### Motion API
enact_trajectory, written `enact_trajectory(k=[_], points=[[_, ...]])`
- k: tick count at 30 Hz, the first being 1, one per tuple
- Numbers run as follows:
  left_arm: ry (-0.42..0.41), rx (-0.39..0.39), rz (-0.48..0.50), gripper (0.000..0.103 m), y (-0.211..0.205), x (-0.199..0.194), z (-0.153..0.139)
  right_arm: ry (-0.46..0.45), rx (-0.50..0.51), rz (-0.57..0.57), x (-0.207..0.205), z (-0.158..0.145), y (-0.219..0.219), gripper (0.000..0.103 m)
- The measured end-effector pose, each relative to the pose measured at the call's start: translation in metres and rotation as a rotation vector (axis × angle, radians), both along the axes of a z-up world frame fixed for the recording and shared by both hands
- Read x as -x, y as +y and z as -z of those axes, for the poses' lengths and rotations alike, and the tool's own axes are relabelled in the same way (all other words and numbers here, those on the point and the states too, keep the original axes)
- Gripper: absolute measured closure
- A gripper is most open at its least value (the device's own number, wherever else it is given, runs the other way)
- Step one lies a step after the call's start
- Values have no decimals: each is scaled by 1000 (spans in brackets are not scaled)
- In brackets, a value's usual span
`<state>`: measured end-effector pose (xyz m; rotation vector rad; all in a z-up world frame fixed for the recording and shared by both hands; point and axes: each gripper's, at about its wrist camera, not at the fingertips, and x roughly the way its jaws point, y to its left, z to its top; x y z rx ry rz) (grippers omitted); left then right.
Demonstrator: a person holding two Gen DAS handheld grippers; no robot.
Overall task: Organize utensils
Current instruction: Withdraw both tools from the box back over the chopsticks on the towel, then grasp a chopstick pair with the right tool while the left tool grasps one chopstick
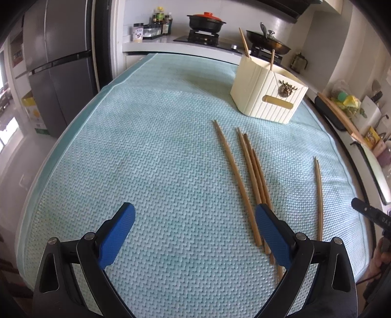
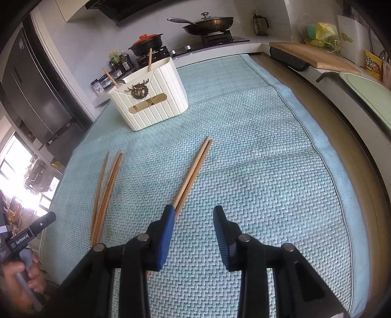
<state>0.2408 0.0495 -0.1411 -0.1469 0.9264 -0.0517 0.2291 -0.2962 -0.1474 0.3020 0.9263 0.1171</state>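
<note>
Right wrist view: right gripper (image 2: pixel 194 215) half-open, empty, left gripper (image 1: pixel 195 215) wide; paired thin wooden chopsticks (image 2: pixel 195 168) beside its finger may roll apart.

Our two grippers

Our left gripper (image 1: pixel 195 221) and right gripper (image 2: pixel 194 219) have black arms, blue bumpy fingers (image 1: pixel 116 234), round silver screws.

The near ends of the bundled chopsticks (image 1: pixel 254 171) vanish behind the left gripper (image 1: pixel 195 234), whose right pad covers them. The two chopsticks (image 2: pixel 149 60) standing in the cream holder (image 2: pixel 149 102) are hidden below its rim. Labels on the bottles (image 1: pixel 161 20) behind the holder are too small to read.
</note>
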Motion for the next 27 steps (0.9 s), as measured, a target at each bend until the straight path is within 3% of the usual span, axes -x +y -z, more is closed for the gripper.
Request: enact_trajectory(k=[11, 16, 22, 27], points=[[77, -51, 30, 4, -21, -95, 14, 20, 16, 6, -11, 5, -3, 70], [92, -112, 28, 4, -28, -131, 25, 22, 64, -21, -38, 9, 2, 70], [111, -221, 39, 4, -34, -145, 43, 72, 132, -75, -85, 35, 26, 70], [114, -243, 36, 4, -27, -141, 49, 81, 192, -105, -106, 43, 44, 70]])
